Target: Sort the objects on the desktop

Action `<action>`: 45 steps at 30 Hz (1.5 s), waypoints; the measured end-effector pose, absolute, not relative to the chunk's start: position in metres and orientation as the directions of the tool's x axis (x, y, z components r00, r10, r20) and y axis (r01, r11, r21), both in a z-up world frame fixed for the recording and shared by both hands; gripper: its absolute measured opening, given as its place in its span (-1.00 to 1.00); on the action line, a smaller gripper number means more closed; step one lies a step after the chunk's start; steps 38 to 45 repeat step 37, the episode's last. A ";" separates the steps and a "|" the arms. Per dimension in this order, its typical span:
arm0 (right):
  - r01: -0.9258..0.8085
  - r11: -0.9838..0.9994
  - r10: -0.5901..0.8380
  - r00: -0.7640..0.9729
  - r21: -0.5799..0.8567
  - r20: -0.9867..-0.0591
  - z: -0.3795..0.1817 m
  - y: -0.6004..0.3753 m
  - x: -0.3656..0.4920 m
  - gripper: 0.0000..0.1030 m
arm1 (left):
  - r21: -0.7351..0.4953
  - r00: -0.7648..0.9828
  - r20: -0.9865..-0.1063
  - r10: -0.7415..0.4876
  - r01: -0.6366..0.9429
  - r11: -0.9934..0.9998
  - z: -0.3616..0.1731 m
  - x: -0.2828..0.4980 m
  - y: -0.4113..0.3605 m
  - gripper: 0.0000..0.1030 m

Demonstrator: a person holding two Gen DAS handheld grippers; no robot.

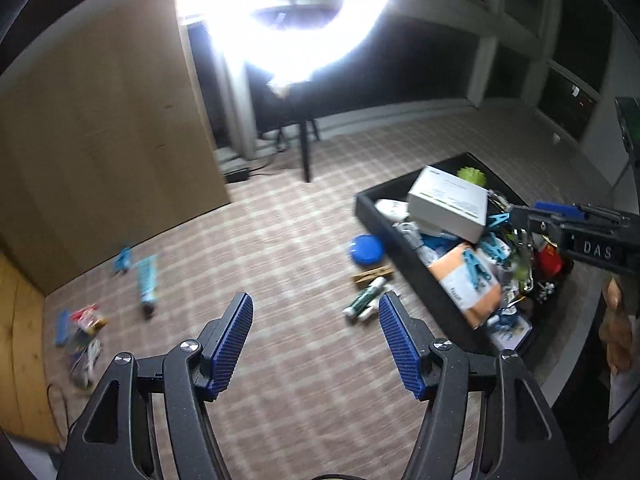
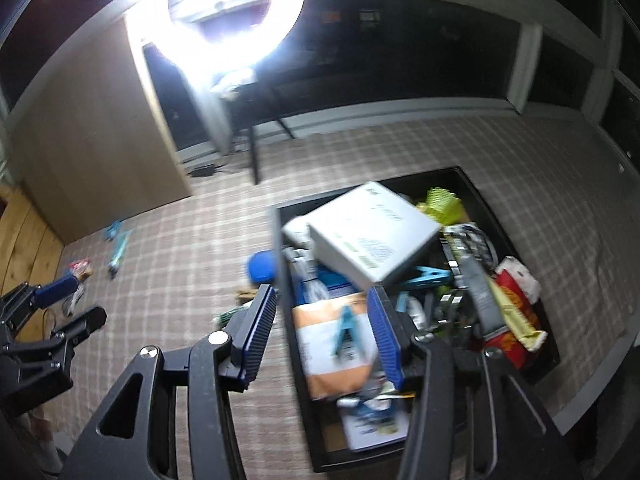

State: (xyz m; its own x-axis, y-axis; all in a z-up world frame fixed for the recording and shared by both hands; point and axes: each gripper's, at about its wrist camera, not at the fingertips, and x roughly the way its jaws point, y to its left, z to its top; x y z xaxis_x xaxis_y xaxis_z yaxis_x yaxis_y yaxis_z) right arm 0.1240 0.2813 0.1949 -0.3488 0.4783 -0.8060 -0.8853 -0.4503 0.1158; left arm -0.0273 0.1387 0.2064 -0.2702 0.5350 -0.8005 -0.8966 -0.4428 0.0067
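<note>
Blue ribbed pads of the left gripper (image 1: 316, 312) fill the foreground of the left wrist view, jaws standing wide apart with nothing between them, above a bare stretch of the desk (image 1: 280, 240) and its checked cloth. The right gripper (image 2: 322, 304) is likewise spread and empty; it hangs over the near wall of the black tray (image 2: 280, 232), with an orange-and-white packet (image 2: 320, 344) and a blue clothes peg (image 2: 346, 330) lying under the gap, neither touched by a pad.

Step in hand, as judged: a transit between picks, both tools free. The tray already holds a heap topped by a tilted white box (image 2: 372, 232). Still outside it, just beside its left wall, lie a blue round lid (image 1: 365, 249), a wooden peg (image 1: 372, 274) and a green-and-white tube (image 1: 364, 300); well apart at far left are a light blue tube (image 1: 146, 280) and a mixed small pile (image 1: 82, 336). The next move calls for choosing one stray item, lowering open jaws astride it and closing.

Motion blur smears the far-left items, so their kinds cannot be told. Glare from the ring light (image 1: 316, 12) washes out the background. Tray contents beneath the box are hidden, and the tray's near corner is cut off by the right gripper.
</note>
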 end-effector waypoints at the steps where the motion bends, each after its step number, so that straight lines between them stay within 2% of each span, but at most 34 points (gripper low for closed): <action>1: -0.879 -0.462 0.477 -0.355 0.114 -0.804 0.195 0.277 0.119 -0.06 | 0.000 -0.275 -0.798 0.536 -0.890 -0.456 0.207 -0.030 0.132 0.24; 9: -0.839 -0.536 0.456 -0.380 0.092 -0.805 0.197 0.240 0.082 -0.01 | 0.007 -0.342 -0.781 0.522 -0.841 -0.541 0.213 -0.044 0.085 0.30; 19: -0.815 -0.575 0.461 -0.396 0.072 -0.794 0.194 0.193 0.059 0.11 | -0.004 -0.373 -0.787 0.491 -0.793 -0.609 0.205 -0.049 0.034 0.48; 33: -0.784 -0.617 0.451 -0.423 0.068 -0.786 0.184 0.150 0.036 0.12 | -0.009 -0.396 -0.798 0.455 -0.746 -0.665 0.197 -0.063 -0.017 0.51; 45: -0.781 -0.621 0.444 -0.423 0.069 -0.790 0.179 0.146 0.033 0.12 | 0.000 -0.403 -0.795 0.453 -0.747 -0.665 0.194 -0.061 -0.022 0.51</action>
